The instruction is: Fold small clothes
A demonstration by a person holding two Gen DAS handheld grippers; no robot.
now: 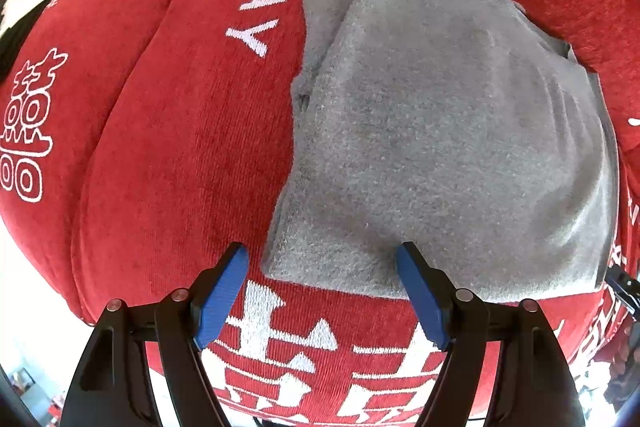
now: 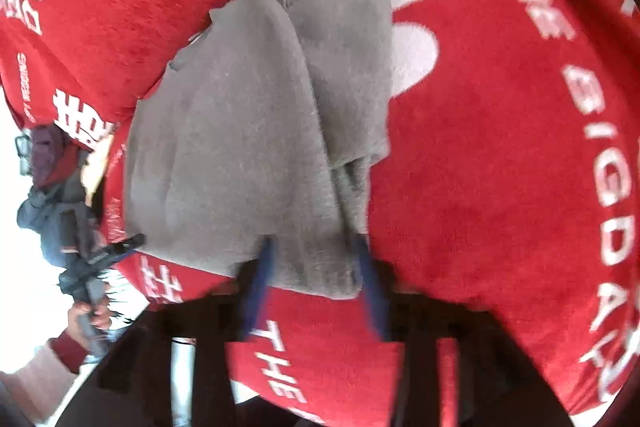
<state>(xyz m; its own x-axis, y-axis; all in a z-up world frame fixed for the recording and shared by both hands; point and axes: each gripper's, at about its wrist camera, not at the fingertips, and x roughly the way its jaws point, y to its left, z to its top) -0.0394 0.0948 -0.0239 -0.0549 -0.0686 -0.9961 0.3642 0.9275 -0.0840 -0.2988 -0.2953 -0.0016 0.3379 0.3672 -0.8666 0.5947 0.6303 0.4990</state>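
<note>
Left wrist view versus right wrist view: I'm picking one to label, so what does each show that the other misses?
Only the left wrist view shows the left tongs open astride the near edge of the grey garment. Only the right wrist view shows the blurred right tongs and a hand gripping a handle. Both show the folded garment on the red cover.

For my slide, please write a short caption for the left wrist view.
Open left gripper poised at the near edge of a folded grey garment lying on a red printed cushion.
</note>
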